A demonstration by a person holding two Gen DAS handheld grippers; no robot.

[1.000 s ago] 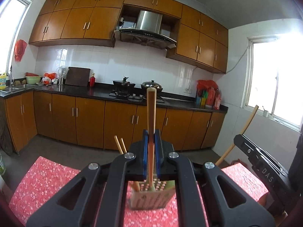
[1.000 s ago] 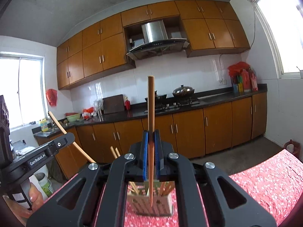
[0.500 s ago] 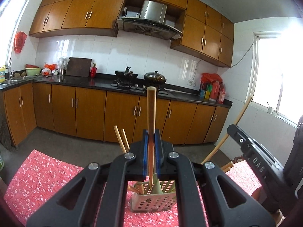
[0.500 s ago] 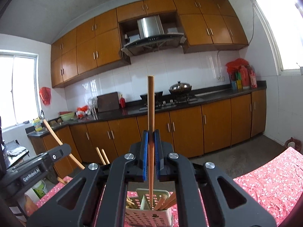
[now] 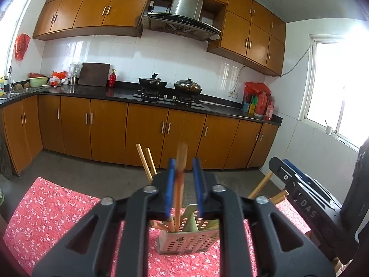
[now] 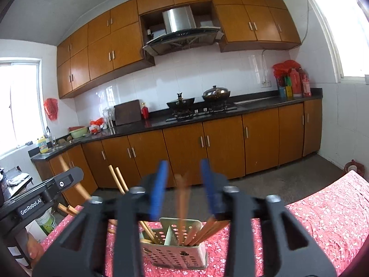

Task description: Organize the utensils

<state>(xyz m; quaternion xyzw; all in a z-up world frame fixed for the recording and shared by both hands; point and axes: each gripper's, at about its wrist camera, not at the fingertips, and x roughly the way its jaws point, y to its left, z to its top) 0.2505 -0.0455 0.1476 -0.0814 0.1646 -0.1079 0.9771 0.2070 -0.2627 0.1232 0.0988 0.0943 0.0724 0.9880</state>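
Two chopsticks are being released at once into the perforated utensil holder point(image 5: 188, 237), which is standing on the red flowered tablecloth point(image 5: 53, 210) directly below and just ahead of both sets of jaws. The jaws of the left gripper point(image 5: 184, 185) are opening, and the blurred left chopstick point(image 5: 180, 184) is seen between the blue pads point(image 5: 170, 184), lying close to the left-hand one, its lower end already inside the holder's near compartment. The jaws of the right gripper point(image 6: 183, 188) are opening wider, and the right chopstick point(image 6: 182, 198) is standing free in the middle of the gap, touching neither pad, its tip dropping into the holder beside the divider (the blur suggests that it is sliding down). For a clean release, both grippers are best being kept steady above the holder while the pads are being parted evenly, so that neither stick is being dragged sideways. Care is needed on the left, where the stick may be clinging to one pad. Other chopsticks point(image 6: 207, 229) are already leaning inside the holder, beneath the jaws, and should be left undisturbed when the grippers are being lifted away.
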